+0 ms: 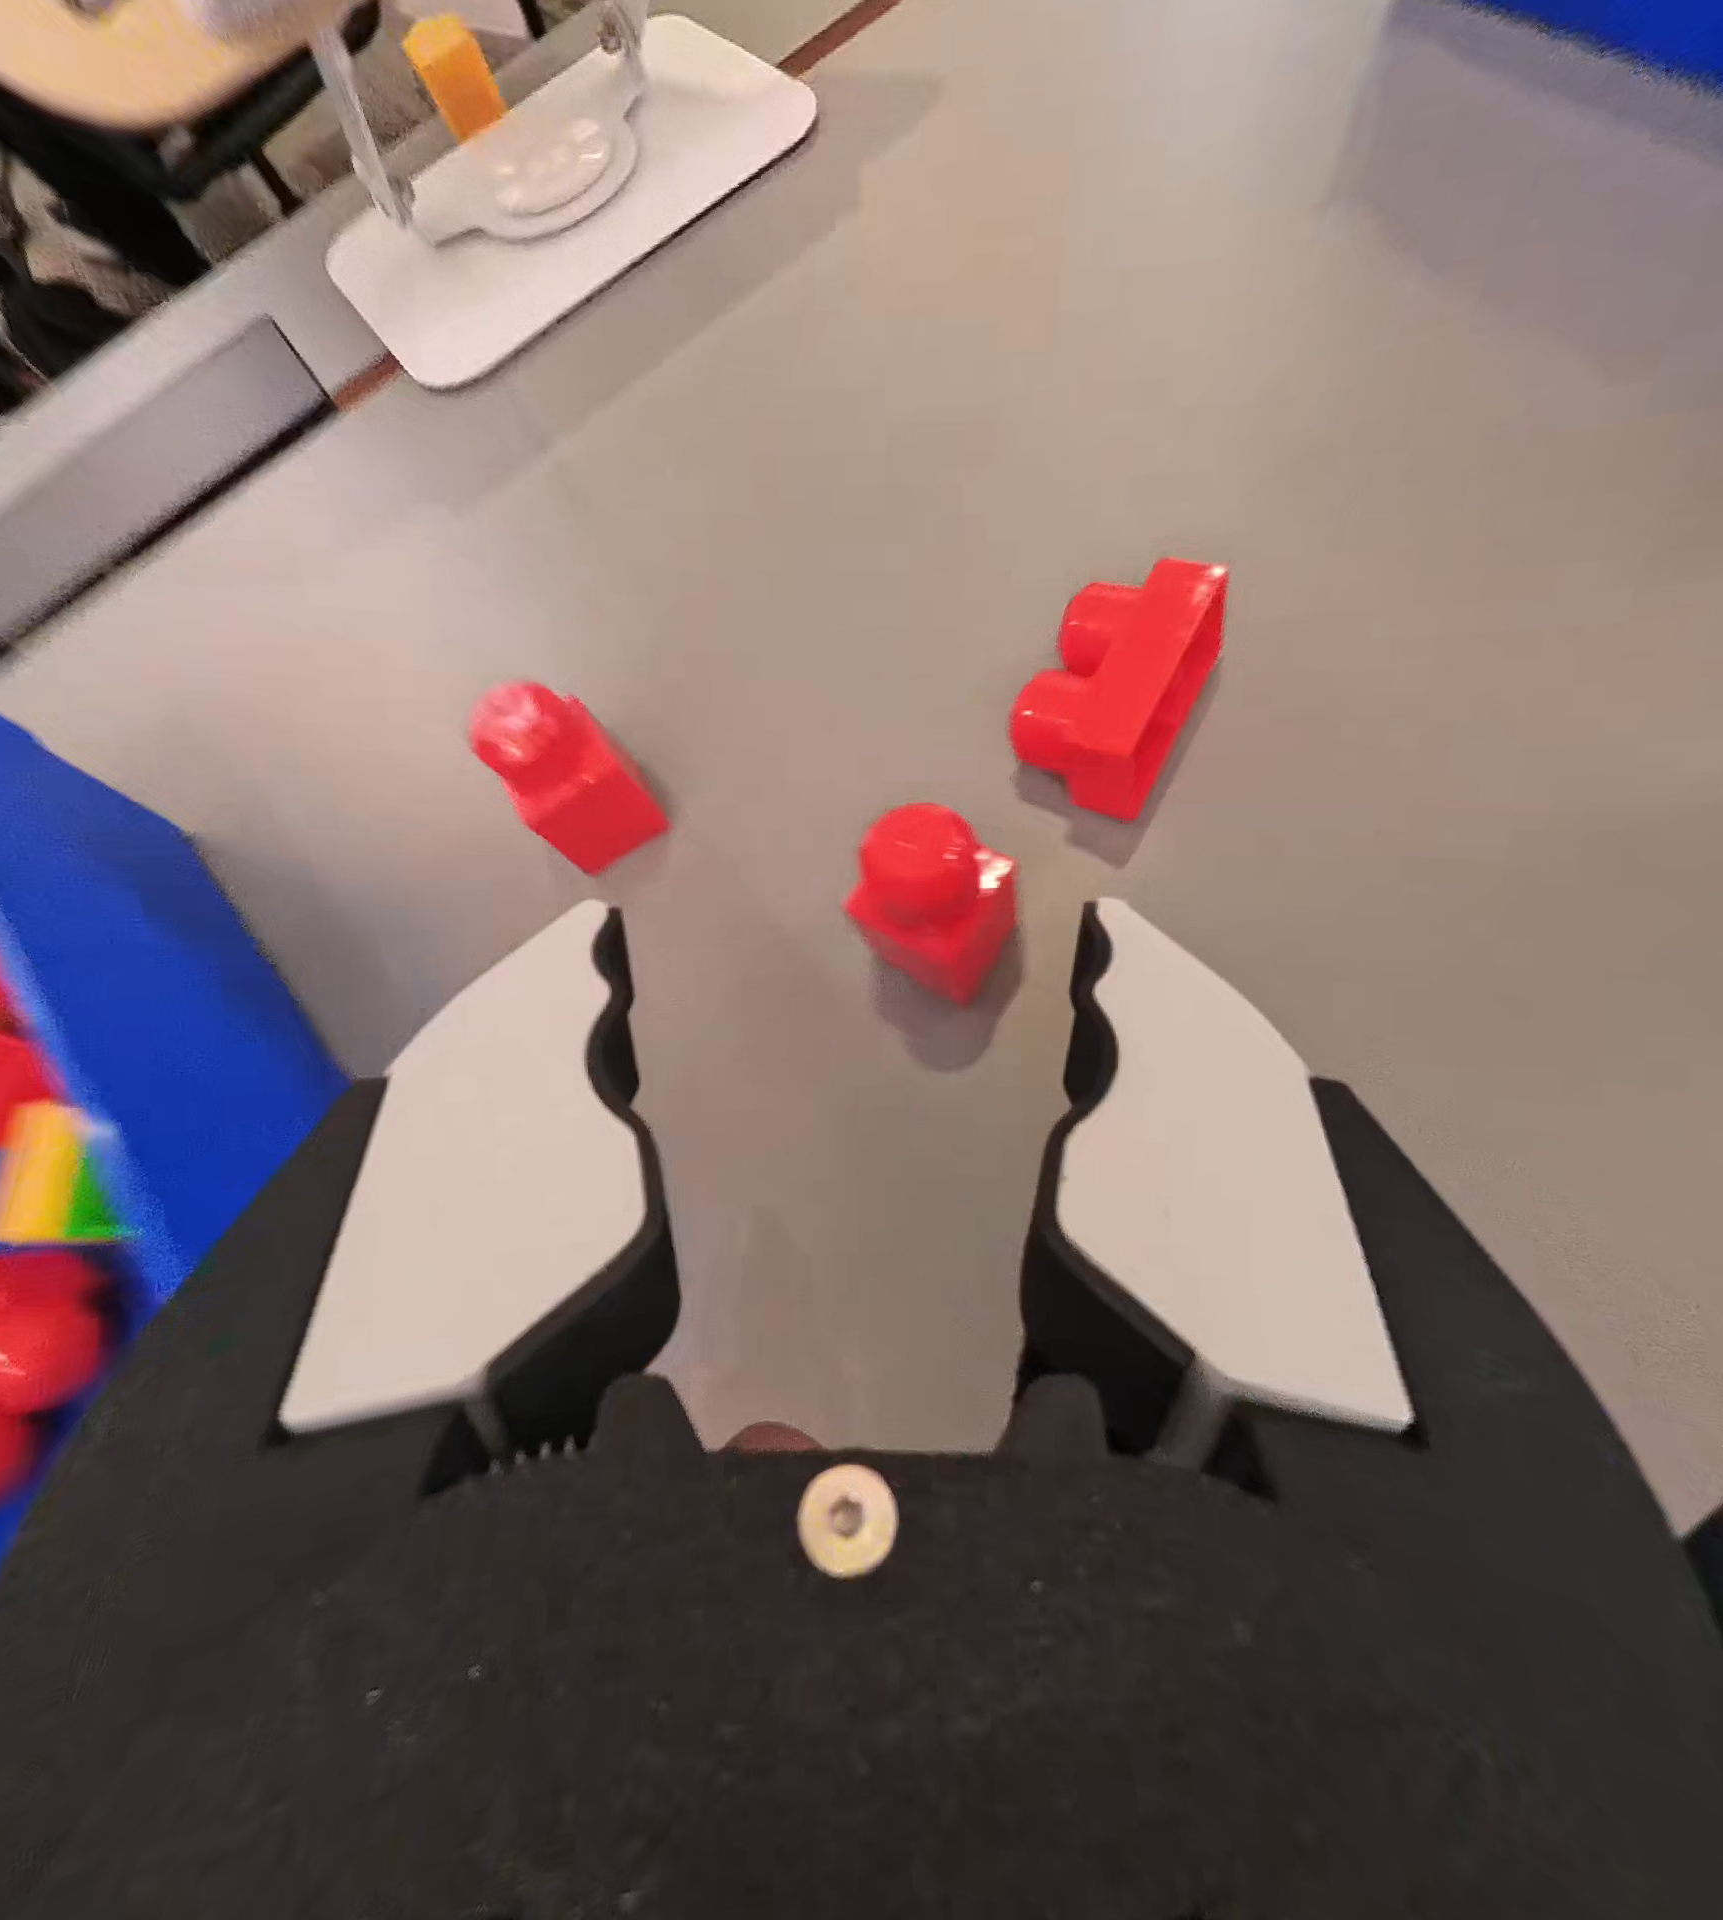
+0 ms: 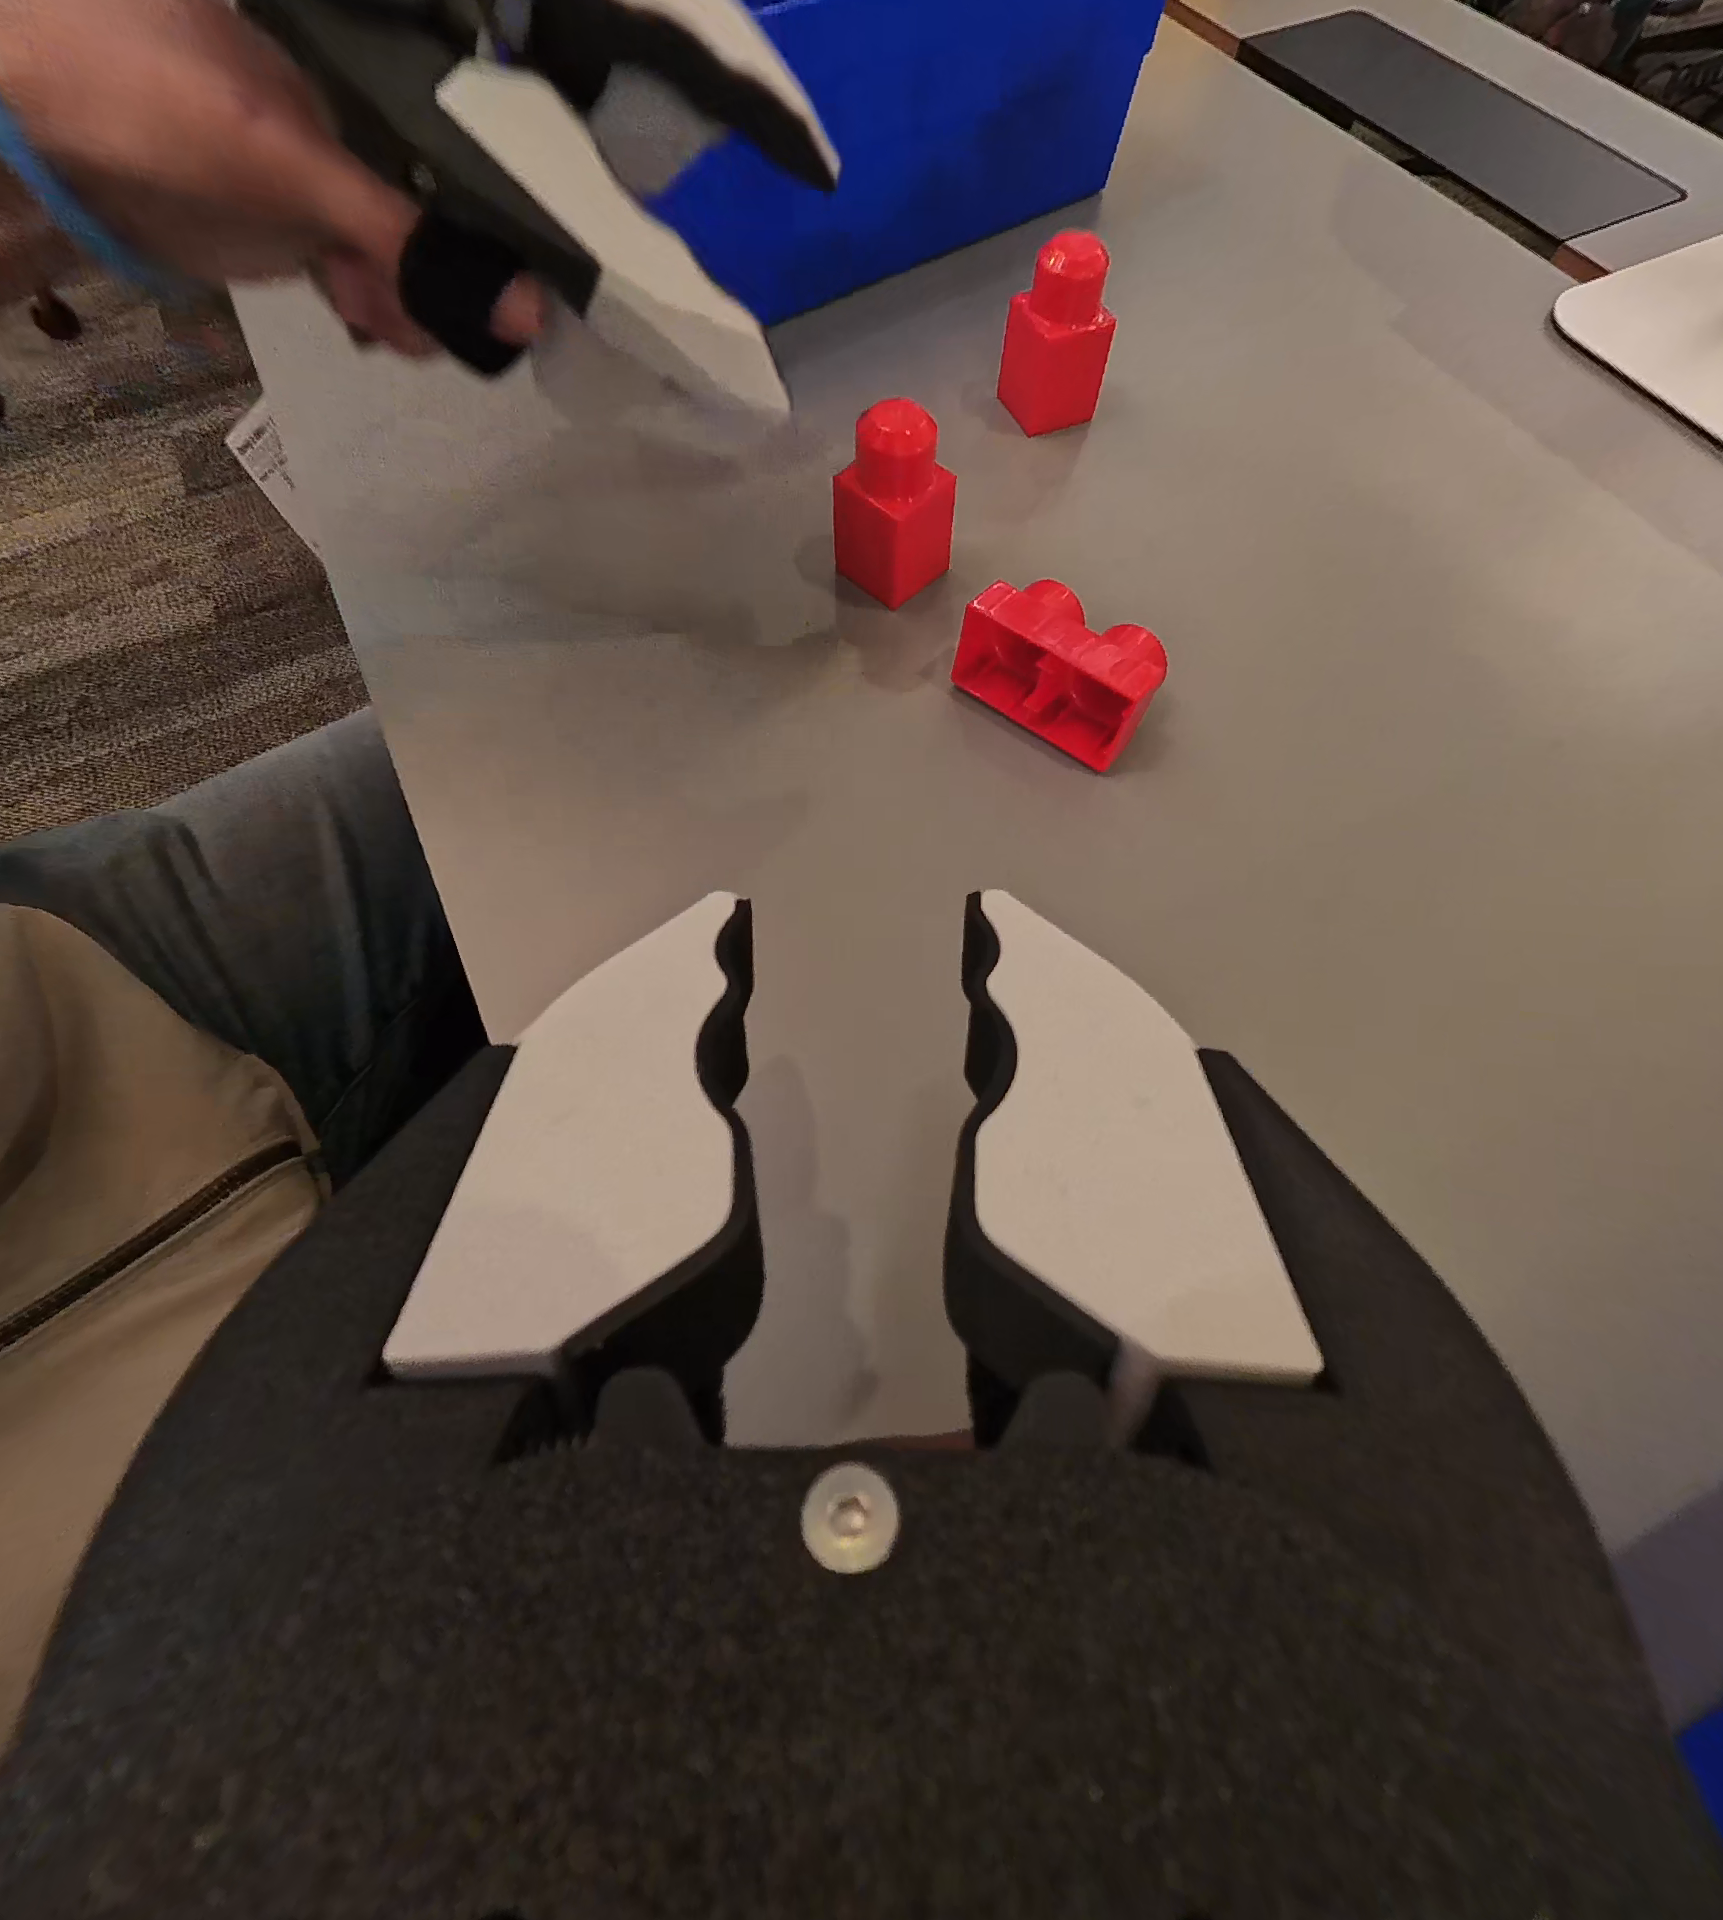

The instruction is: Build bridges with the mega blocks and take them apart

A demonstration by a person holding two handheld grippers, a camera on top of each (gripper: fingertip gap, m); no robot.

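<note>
Three red mega blocks lie apart on the grey table. Two single-stud blocks stand upright: a near one (image 1: 935, 904) (image 2: 893, 504) and a far one (image 1: 566, 779) (image 2: 1056, 338). A two-stud block (image 1: 1122, 686) (image 2: 1059, 675) lies on its side with its hollow underside showing in the right wrist view. My left gripper (image 1: 852, 914) is open and empty, held above the table just short of the near single block; it also shows in the right wrist view (image 2: 805, 291), blurred. My right gripper (image 2: 857, 904) is open and empty, well back from the blocks.
A blue bin (image 1: 109, 935) (image 2: 930, 135) with several mixed coloured blocks sits beside the blocks. A white mat (image 1: 566, 239) (image 2: 1688, 353) with a clear stand lies at the table's far side. A person's arm (image 2: 109, 156) and lap (image 2: 109, 1091) are at the table's edge.
</note>
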